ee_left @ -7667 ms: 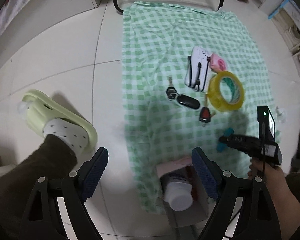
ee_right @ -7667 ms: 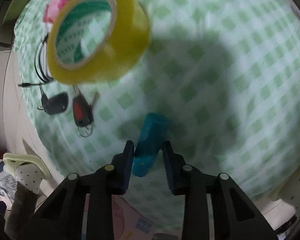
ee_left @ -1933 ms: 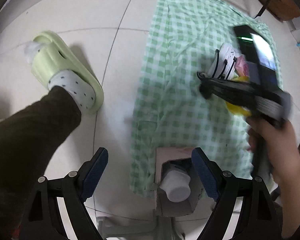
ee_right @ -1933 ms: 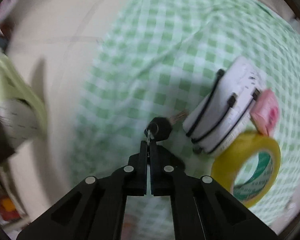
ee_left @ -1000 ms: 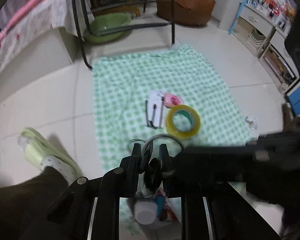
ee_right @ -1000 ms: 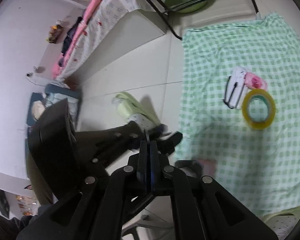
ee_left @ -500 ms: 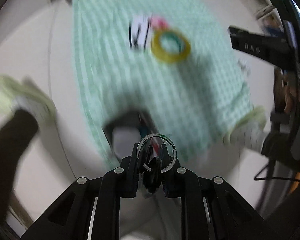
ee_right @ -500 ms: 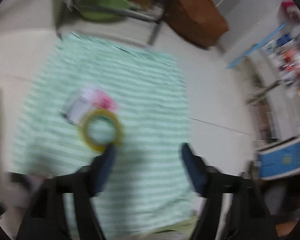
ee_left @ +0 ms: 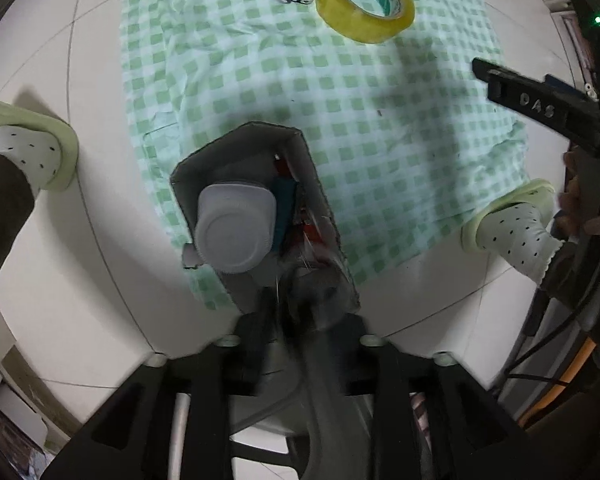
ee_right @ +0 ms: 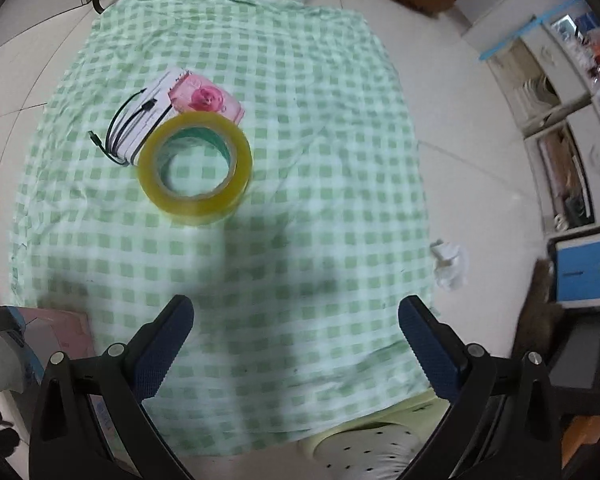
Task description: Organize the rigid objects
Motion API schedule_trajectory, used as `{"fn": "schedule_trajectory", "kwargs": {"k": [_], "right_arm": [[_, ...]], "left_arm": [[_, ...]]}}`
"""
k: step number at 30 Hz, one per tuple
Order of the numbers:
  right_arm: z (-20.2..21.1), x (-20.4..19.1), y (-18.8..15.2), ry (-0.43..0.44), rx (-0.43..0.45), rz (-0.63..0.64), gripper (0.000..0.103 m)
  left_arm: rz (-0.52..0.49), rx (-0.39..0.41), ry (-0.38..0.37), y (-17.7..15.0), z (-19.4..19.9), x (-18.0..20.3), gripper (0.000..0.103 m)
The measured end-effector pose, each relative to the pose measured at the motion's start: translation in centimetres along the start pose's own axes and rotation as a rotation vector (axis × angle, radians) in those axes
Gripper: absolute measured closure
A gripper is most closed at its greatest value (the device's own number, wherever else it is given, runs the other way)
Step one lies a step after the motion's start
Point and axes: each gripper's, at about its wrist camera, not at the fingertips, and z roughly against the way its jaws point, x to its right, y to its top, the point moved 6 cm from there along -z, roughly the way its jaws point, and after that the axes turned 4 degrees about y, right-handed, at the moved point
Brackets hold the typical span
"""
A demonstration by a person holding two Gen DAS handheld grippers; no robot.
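Observation:
A cardboard box (ee_left: 308,168) stands on the near edge of the green checked cloth (ee_left: 340,92). It holds a white bottle (ee_left: 234,232), a blue item and red items. My left gripper (ee_left: 300,320) hovers over the box's near end with a blurred key bunch (ee_left: 320,296) at its fingertips; the jaws look parted. My right gripper (ee_right: 296,340) is open and empty above the cloth (ee_right: 300,160). A yellow tape roll (ee_right: 196,168), a white pack with a black cable (ee_right: 140,120) and a pink pack (ee_right: 206,98) lie on the cloth.
My feet in green slippers stand at the left (ee_left: 24,148) and right (ee_left: 512,224) of the cloth. A crumpled white paper (ee_right: 450,266) lies on the tiled floor. A blue cabinet (ee_right: 588,268) and shelves stand at the right.
My left gripper has come down over the box and its jaws have parted; the keys now blur at the box's near end. My right gripper stays open and now faces the tape roll.

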Motion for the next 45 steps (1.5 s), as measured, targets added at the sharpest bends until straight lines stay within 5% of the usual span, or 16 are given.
{"fn": "schedule_trajectory", "kwargs": {"k": [2,10,13,15,19,24,30,31,33,35,39,45], "right_arm": [[-1.3,-0.7,-0.4,0.053,-0.031,0.016,0.0],[-4.6,-1.6,-1.7,0.08,-0.135,0.089,0.002],[-4.8,-2.1,-0.6,0.095,-0.129,0.114,0.027],[-4.6,-2.9,0.7,0.184,-0.114,0.096,0.044],[-4.4,-6.2,4.1,0.352,-0.073,0.134,0.045],[-5.4,-10.1,8.8,0.394,-0.05,0.183,0.045],[-8.5,-14.5,13.4,0.304,-0.083,0.27,0.045],[-8.8,-15.2,13.8,0.3,-0.093,0.288,0.048],[-9.5,-16.7,13.9,0.338,-0.144,0.325,0.094],[-9.7,-16.9,13.6,0.311,-0.176,0.351,0.095],[-7.3,-14.5,12.9,0.414,-0.151,0.23,0.095],[0.0,-8.7,10.8,0.757,-0.08,-0.106,0.095]], "left_arm": [[0.007,0.018,-0.011,0.8,0.3,0.3,0.018],[0.126,0.143,0.023,3.4,2.2,-1.3,0.017],[0.204,0.162,0.02,6.2,2.7,-4.4,0.017],[0.249,0.183,0.001,7.0,2.8,-5.5,0.017],[0.331,0.238,-0.012,8.1,4.3,-8.1,0.017],[0.366,0.247,-0.05,8.1,5.1,-9.2,0.017],[0.408,0.207,-0.083,8.2,4.5,-10.4,0.017],[0.418,0.201,-0.098,8.2,4.4,-10.6,0.017],[0.419,0.202,-0.104,8.5,4.4,-10.6,0.017],[0.412,0.212,-0.088,8.7,4.5,-10.8,0.017],[0.424,0.23,-0.074,8.3,4.9,-10.8,0.017],[0.389,0.235,-0.034,7.8,4.6,-10.6,0.017]]}}
